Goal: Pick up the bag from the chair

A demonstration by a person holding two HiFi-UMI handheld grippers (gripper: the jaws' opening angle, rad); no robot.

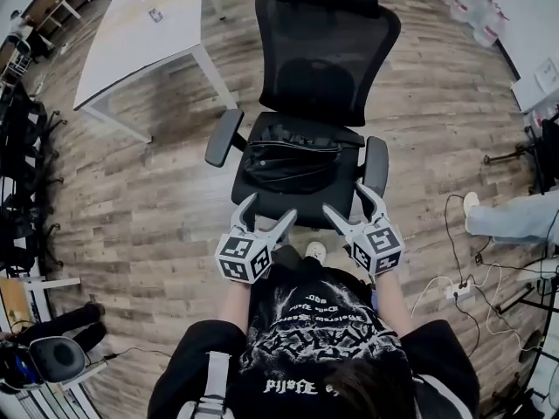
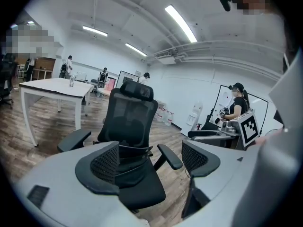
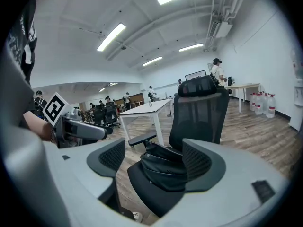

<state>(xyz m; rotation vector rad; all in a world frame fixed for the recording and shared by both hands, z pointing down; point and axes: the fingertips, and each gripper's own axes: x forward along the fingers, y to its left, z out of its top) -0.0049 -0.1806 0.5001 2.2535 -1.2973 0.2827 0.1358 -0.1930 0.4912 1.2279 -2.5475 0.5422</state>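
Note:
A black bag (image 1: 290, 158) lies on the seat of a black mesh office chair (image 1: 325, 51). The bag (image 3: 163, 169) fills the gap between the jaws in the right gripper view and shows partly as a dark bag (image 2: 132, 163) in the left gripper view. My left gripper (image 1: 268, 213) hangs open just short of the seat's front left edge. At the front right edge my right gripper (image 1: 347, 202) is open too. Neither touches the bag, and nothing is between the fingers of either.
A white table (image 1: 147, 33) stands at the far left. Cables and a power strip (image 1: 458, 291) lie on the wooden floor at the right, near a person's leg (image 1: 515, 218). Black equipment (image 1: 22, 182) lines the left edge. Water bottles (image 1: 476, 7) stand at the back right.

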